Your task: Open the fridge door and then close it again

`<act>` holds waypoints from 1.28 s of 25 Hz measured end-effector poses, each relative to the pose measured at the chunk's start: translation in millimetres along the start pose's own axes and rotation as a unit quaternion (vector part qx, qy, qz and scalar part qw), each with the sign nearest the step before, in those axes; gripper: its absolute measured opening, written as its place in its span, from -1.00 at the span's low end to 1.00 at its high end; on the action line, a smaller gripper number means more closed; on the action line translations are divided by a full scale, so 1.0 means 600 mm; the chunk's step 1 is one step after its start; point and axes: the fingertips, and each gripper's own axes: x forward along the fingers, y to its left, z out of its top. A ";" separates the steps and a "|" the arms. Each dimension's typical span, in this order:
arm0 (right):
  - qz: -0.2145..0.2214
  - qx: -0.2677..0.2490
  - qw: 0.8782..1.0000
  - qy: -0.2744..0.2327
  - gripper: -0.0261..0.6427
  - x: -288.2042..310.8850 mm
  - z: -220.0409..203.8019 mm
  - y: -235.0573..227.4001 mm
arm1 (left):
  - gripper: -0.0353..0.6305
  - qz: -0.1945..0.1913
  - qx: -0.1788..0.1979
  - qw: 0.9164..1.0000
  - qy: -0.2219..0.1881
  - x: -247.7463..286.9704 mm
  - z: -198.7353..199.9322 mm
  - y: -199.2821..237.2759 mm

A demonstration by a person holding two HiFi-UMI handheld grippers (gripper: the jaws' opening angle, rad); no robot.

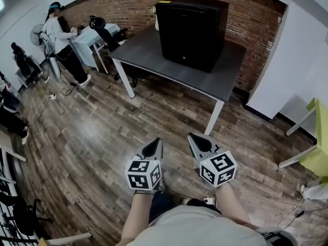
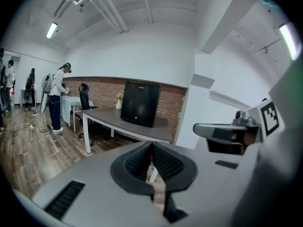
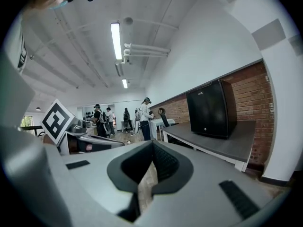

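The fridge (image 1: 190,32) is standing with its door shut toward the far right end of the counter (image 1: 148,53), by the brick wall (image 1: 128,6). The left tongs (image 1: 153,147) and right tongs (image 1: 198,142) are hanging side by side over the floor (image 1: 92,137), short of the counter's near edge and well apart from the fridge. Both are pinched fully together, gripping nothing.

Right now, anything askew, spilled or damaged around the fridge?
Nothing stands out. The fridge stands upright on the table, door shut, nothing spilled beside it. Left tool and right tool are shut, empty, well short of it.
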 end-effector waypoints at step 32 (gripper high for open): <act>-0.045 0.032 0.998 0.008 -0.93 0.601 0.108 -0.103 | -0.88 -0.111 0.056 0.992 0.014 0.345 0.233 0.453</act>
